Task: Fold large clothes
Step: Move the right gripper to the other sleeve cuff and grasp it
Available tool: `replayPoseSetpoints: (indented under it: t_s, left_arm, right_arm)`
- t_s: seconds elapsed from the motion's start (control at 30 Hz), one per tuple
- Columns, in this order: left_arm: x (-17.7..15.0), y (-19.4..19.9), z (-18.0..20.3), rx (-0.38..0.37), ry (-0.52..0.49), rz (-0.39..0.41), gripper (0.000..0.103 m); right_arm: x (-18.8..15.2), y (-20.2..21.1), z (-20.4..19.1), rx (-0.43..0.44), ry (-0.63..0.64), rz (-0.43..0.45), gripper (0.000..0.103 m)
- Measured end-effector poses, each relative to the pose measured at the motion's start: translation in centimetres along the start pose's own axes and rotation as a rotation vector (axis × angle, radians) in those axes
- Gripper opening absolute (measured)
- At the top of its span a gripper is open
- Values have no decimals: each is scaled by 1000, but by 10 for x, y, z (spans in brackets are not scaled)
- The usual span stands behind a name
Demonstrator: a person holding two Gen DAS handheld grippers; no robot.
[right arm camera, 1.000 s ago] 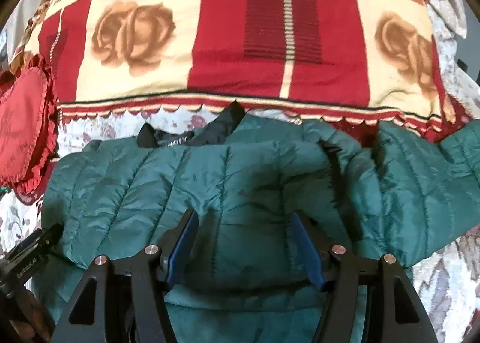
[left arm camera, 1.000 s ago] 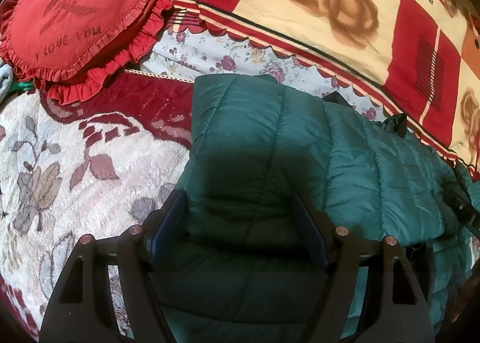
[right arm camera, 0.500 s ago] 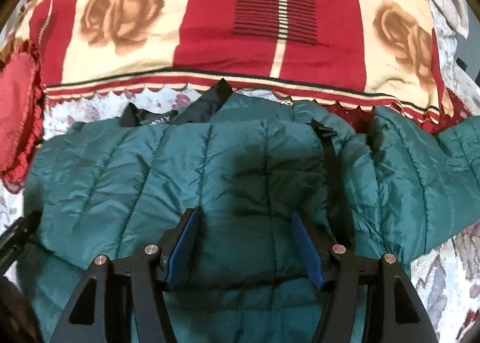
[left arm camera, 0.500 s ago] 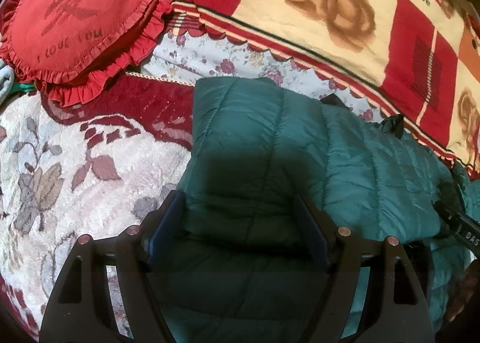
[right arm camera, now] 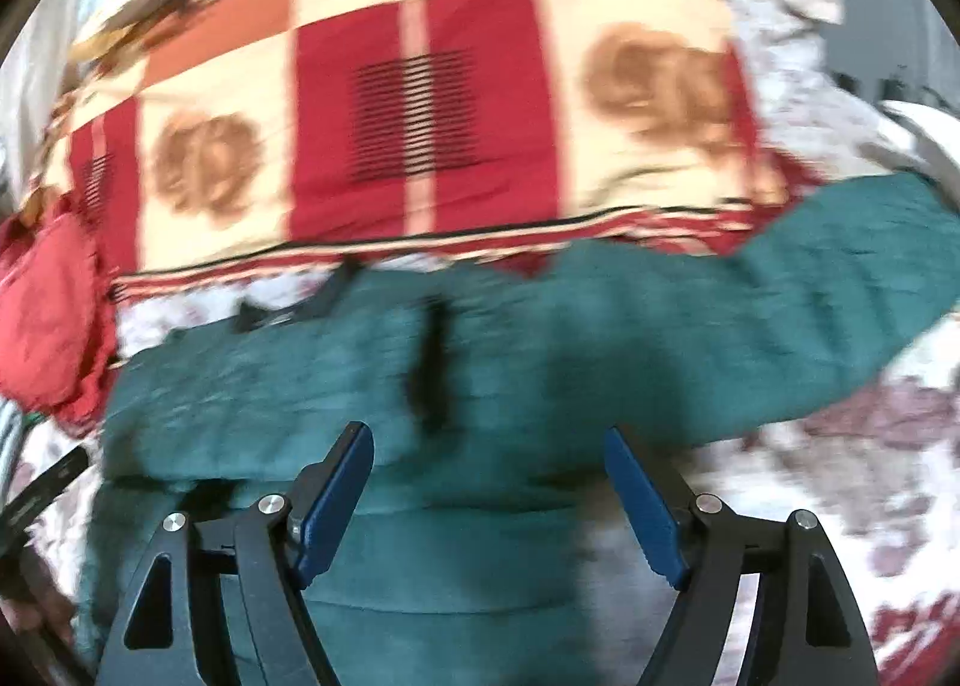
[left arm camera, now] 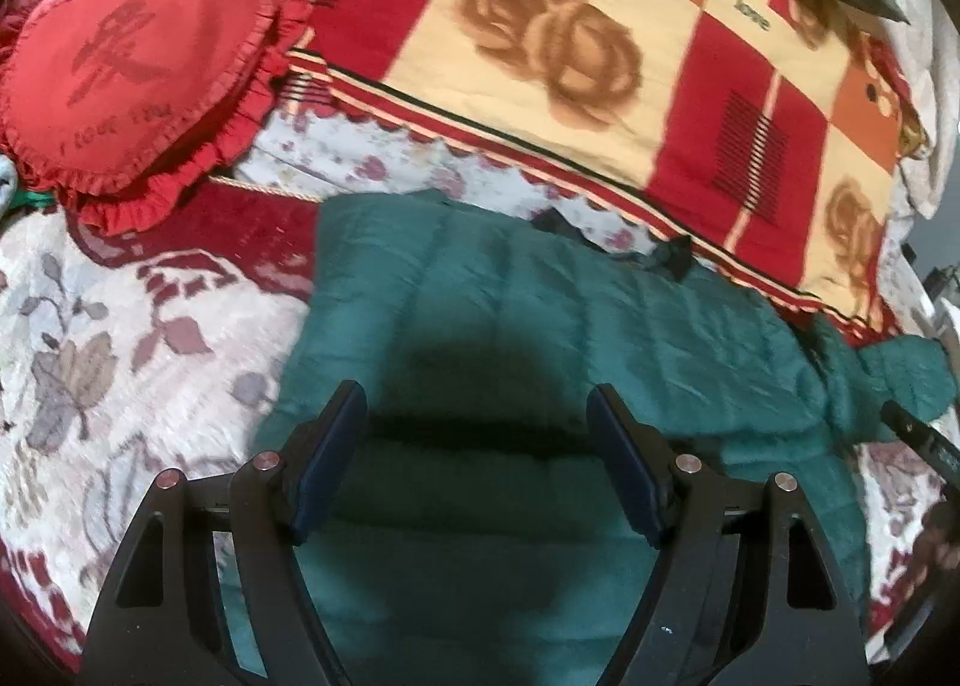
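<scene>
A dark green quilted jacket [left arm camera: 540, 314] lies spread across the bed, its black collar toward the blanket. My left gripper [left arm camera: 475, 395] hovers open over the jacket's left part, with only flat fabric below the jaws. In the blurred right wrist view, my right gripper [right arm camera: 487, 434] is above the jacket [right arm camera: 600, 338], near a black strap [right arm camera: 429, 362]. Its jaws are opening and the pads press on nothing. One sleeve [right arm camera: 840, 278] stretches out to the right. The other tool shows at each view's edge: the right gripper's tip [left arm camera: 918, 434] and the left gripper's tip [right arm camera: 48, 482].
A red heart-shaped frilled pillow [left arm camera: 132, 62] lies at the far left. A red and cream rose-patterned blanket [left arm camera: 540, 26] is folded behind the jacket. The floral bedspread [left arm camera: 120, 338] lies bare to the jacket's left and below the sleeve at the right [right arm camera: 870, 476].
The right gripper swept to the right along the jacket and its jaws widened; its view is now blurred. The left gripper pulled back and up a little, so more blanket shows.
</scene>
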State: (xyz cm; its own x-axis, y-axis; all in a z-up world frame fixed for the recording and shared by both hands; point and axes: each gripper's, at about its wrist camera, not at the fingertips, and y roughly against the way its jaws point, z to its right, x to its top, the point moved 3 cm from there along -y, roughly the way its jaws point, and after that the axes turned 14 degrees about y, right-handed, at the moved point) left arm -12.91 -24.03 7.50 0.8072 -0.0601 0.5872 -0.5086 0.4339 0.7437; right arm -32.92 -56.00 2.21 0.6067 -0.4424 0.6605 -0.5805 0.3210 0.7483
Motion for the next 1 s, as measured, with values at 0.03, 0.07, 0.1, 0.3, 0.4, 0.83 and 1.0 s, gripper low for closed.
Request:
replayPoseSetpoints:
  t_s: [0.03,0.07,0.1,0.3,0.4,0.83,1.0]
  left_arm:
    - [-3,0,3,-1,-2,-3,77]
    - [-6,1,5,-3,-5,-6,77]
    - [-10,0,8,-4,-12,-12,77]
    - [-19,-5,11,5,-27,-23,77]
    - [-19,-8,8,3,-16,-24,77]
    - [-13,-20,-6,-13,37,-40,77]
    - [-13,-26,-10,-6,44,-50,77]
  right_arm:
    - [-2,0,18,-23,-27,-5,77]
    - [-4,0,34,-42,-56,-6,77]
    - [-6,1,52,-64,-87,-2,77]
    - [-13,16,143,-191,-267,45,78]
    - [-12,19,181,-243,-355,58,79]
    - [-22,10,303,-316,-558,138,80]
    - [-7,-4,300,-309,-522,139,68]
